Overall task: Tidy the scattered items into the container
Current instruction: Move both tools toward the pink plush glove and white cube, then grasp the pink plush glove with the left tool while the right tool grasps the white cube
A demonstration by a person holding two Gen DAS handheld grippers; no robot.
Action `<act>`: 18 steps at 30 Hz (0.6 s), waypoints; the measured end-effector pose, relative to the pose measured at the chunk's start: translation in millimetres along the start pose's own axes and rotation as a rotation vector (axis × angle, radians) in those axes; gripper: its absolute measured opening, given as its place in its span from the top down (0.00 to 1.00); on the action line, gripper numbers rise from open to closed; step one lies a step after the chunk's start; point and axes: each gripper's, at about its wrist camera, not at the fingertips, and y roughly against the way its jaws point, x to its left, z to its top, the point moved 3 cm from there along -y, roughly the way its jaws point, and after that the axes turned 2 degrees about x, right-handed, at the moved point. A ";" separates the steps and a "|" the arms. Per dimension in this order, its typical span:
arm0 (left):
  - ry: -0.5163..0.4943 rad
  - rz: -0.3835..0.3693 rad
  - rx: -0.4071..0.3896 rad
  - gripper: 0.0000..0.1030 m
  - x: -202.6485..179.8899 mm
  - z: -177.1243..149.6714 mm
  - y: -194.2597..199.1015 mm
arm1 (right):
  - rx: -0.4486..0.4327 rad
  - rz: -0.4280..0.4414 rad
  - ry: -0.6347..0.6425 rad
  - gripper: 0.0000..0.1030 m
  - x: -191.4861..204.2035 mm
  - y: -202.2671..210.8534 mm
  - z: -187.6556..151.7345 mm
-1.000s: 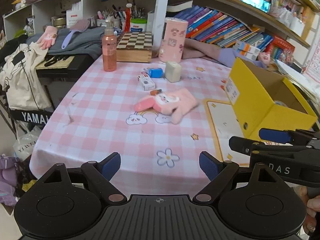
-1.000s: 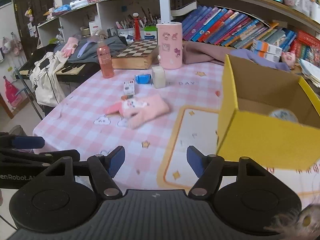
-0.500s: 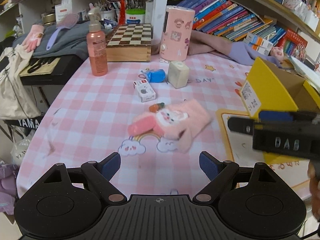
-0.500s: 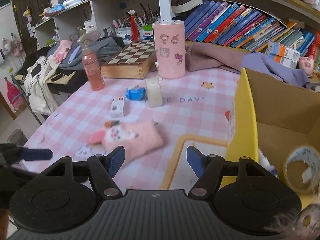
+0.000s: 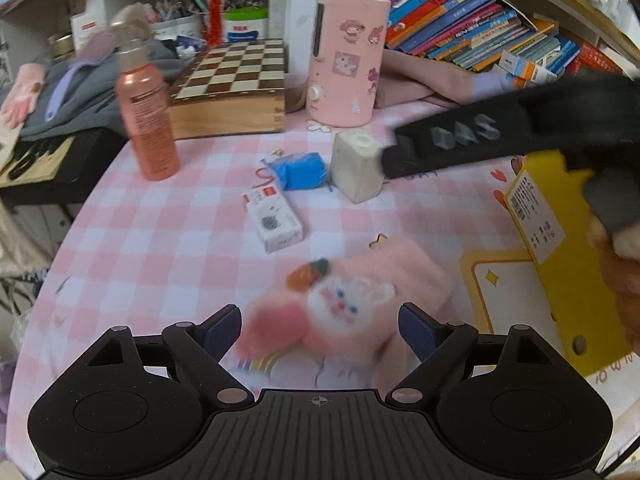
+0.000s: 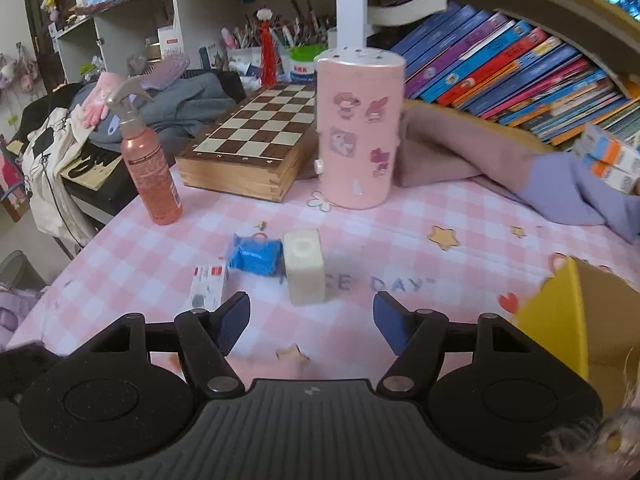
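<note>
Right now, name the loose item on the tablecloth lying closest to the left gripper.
The pink bunny glove, just ahead of the left gripper; the other small items lie farther off.

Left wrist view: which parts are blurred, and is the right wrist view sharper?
Left wrist view: the pink glove and the right gripper are smeared by motion blur; the chessboard box is clearer. Right wrist view: mostly sharp, the white block reads cleanly; fisheye bends the shelves.
</note>
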 end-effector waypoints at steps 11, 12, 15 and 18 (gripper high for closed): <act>-0.024 -0.022 0.027 0.16 -0.3 6.6 -26.4 | 0.067 0.012 0.001 0.38 0.4 -58.0 20.5; -0.030 -0.016 0.029 0.16 -0.9 6.5 -27.3 | 0.072 0.010 0.002 0.39 -0.1 -62.1 20.9; -0.056 -0.003 0.035 0.17 -3.3 5.7 -28.3 | 0.081 0.007 -0.003 0.41 -3.0 -71.2 21.7; -0.065 0.001 0.033 0.25 -2.7 5.5 -27.3 | 0.093 0.008 -0.016 0.52 -6.6 -78.8 20.9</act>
